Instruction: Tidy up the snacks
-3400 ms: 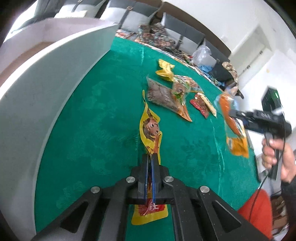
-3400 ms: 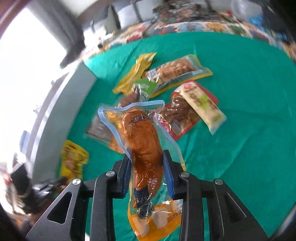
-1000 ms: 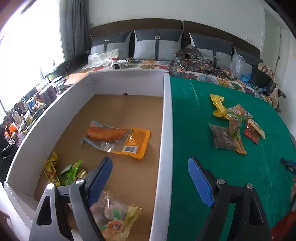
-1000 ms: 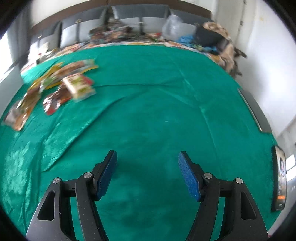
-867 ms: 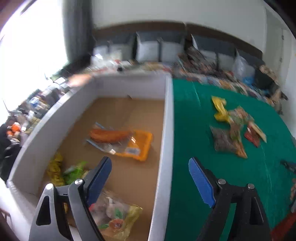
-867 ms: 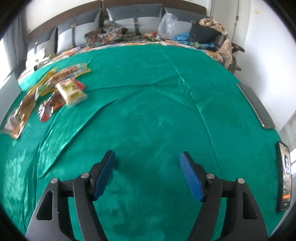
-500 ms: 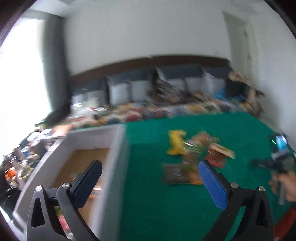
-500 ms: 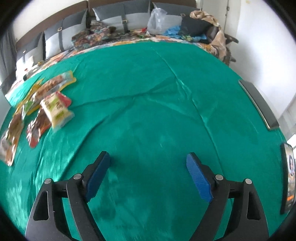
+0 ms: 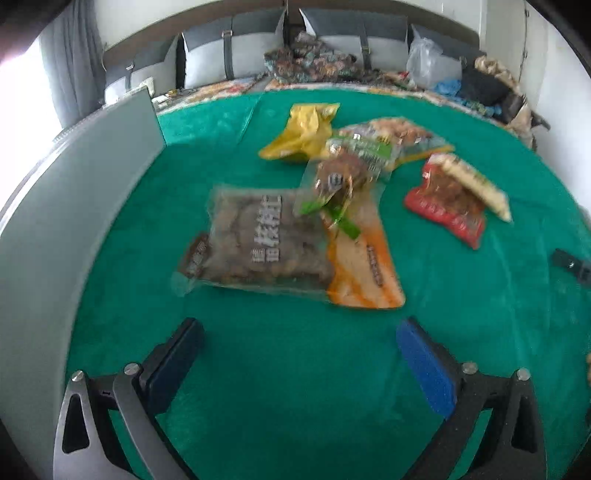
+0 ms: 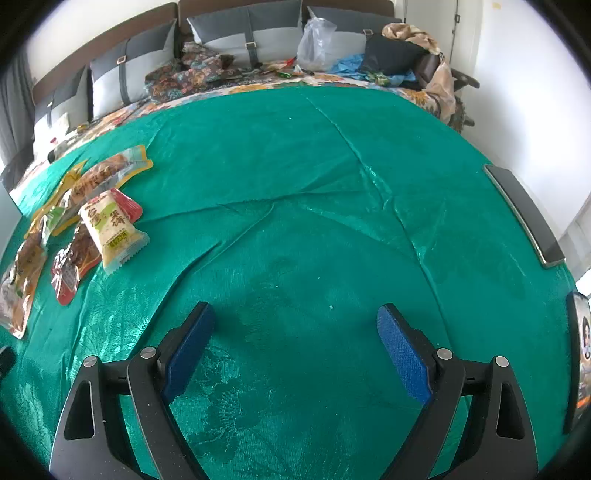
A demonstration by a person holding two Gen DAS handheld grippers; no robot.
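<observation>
- Left hand-held gripper [image 9: 299, 354]: released, jaws have just been opening, nothing between them. Hangs over bare green cloth [image 9: 295, 387], low centre of the left view.
- Right hand-held gripper [image 10: 293, 345]: also released, jaws just opened further, empty. Only cloth in front of it.
- Snacks lie in a loose pile on the cloth, centre to upper right of the left view, far left of the right view.
- Nearest to the left gripper: big clear pouch of brown pieces [image 9: 258, 240]. Its right edge overlaps an orange-ended pouch [image 9: 364, 273].
- A green-labelled pouch [image 9: 343, 181] sits on top of those two. Behind it a yellow bag [image 9: 301, 131], crumpled.
- Upper right: red pouch [image 9: 445, 206] with a pale wrapped bar [image 9: 476, 182] lying across it.
- Handling, my read: all light, soft film packs, slick, contents shift. Probably crushable if squeezed on the bulge.
- Best hold is likely a flat sealed edge; the brown pouch's lower-left corner is free of the others.
- Overlaps mean pulling one may drag its neighbours.
- Grey-white box wall [image 9: 74, 192] runs along the left edge of the left view; inside not visible.
- Surface: green cloth, shiny, creased, over a bed.
- Room: grey cushions [image 10: 236, 27] along the headboard, patterned fabric, clear plastic bag [image 10: 314, 40], white walls. Left view is slightly blurred.
</observation>
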